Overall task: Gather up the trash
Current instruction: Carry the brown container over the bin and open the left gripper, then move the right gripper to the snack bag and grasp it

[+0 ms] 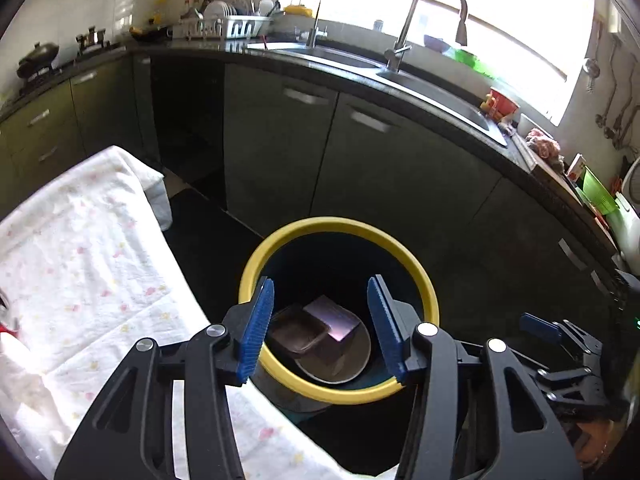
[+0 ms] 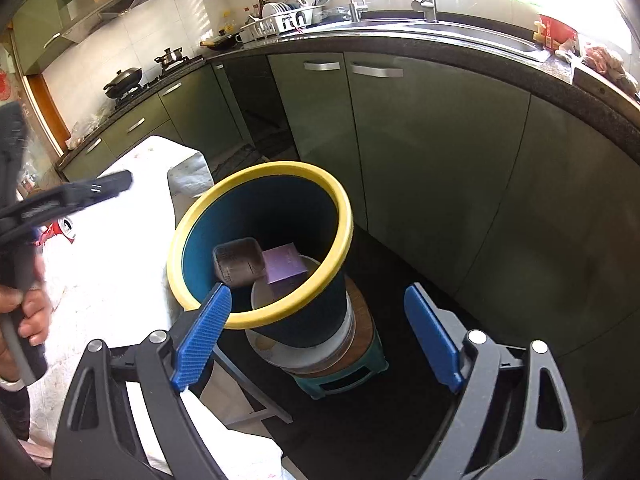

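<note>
A teal bin with a yellow rim (image 1: 340, 224) (image 2: 280, 168) stands beside the cloth-covered table. Inside it lie a dark plastic tray (image 1: 298, 330) (image 2: 238, 262), a purple box (image 1: 332, 316) (image 2: 284, 266) and a round pale dish (image 1: 352, 360) (image 2: 280, 298). My left gripper (image 1: 320, 300) hangs over the bin's mouth, open, with nothing between its blue pads. My right gripper (image 2: 318, 300) is open wide just in front of the bin, also empty; one of its fingers (image 1: 538, 326) shows at the right of the left wrist view. A red can (image 2: 66, 228) lies on the table.
The table under a white flowered cloth (image 1: 80, 260) (image 2: 120, 280) fills the left. The bin rests on a stack atop a small green stool (image 2: 344, 376). Green cabinets (image 2: 440, 160) and a dark counter with a sink (image 1: 440, 92) curve behind. A hand (image 2: 32, 312) grips the left tool.
</note>
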A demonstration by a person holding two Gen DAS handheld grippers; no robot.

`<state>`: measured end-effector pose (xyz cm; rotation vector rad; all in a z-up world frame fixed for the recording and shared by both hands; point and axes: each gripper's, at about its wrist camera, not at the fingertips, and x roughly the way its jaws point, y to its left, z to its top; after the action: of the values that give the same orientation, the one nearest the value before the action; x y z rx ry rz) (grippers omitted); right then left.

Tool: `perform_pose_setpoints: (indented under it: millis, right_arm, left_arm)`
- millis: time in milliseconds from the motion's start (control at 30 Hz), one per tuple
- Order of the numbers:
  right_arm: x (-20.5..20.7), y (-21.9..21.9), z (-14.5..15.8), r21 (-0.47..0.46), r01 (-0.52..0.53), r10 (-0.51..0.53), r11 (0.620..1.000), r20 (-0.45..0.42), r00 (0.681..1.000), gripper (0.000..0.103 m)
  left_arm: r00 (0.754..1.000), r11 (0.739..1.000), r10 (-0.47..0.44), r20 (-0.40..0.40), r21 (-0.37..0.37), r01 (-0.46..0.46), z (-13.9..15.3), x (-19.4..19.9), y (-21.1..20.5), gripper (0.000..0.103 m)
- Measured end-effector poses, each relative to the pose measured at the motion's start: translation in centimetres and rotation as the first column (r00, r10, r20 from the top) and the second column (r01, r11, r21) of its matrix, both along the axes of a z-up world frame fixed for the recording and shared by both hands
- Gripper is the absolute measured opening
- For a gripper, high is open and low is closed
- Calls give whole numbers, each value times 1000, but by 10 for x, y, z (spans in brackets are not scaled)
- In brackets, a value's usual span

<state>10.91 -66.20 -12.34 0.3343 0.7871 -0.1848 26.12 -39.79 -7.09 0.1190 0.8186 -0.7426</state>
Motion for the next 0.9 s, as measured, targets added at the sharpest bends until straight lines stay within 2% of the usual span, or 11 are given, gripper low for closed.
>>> perform_pose_setpoints:
  millis: [67, 200, 267, 333, 433, 500, 567, 733, 833, 900]
  right_arm:
    - [2, 3, -1, 3, -9, 9, 1000, -3, 1000, 84]
    - [7, 15, 0, 6, -42, 43, 999, -4, 999, 84]
    - [10, 25, 3, 2, -69, 69, 998, -2, 998, 84]
    - [15, 37, 5, -7, -101, 101, 995, -1, 995, 84]
    - [24, 60, 10, -18, -163, 163, 986, 0, 987, 84]
    - [30, 78, 12, -21, -211, 211, 977, 4, 978, 84]
    - [37, 100, 15, -25, -270, 270, 962, 3, 963, 84]
    - [49, 168, 21, -37, -434, 434, 900, -4, 901, 84]
    - [52, 213, 24, -15, -549, 549, 836, 0, 836, 84]
    - [50, 250, 26, -4, -639, 639, 769, 7, 769, 84]
  left_arm:
    - [999, 1000, 3, 33, -17, -2, 15, -12, 16, 59]
    - [998, 996, 1, 63, -86, 4, 46, -38, 56, 68]
    - [996, 994, 24, 85, -108, -14, 60, -53, 87, 76]
    - [994, 991, 53, 99, -125, -41, 71, -66, 119, 80]
    - [982, 983, 140, 127, -137, -122, 83, -85, 174, 90]
    - [970, 972, 202, 138, -151, -182, 88, -93, 210, 92]
    - [947, 954, 282, 154, -147, -261, 90, -105, 253, 95]
    - [875, 896, 444, 193, -114, -429, 84, -134, 340, 97]
    - [844, 865, 502, 190, -111, -490, 76, -145, 376, 97]
    - [830, 849, 529, 178, -119, -515, 69, -153, 394, 97]
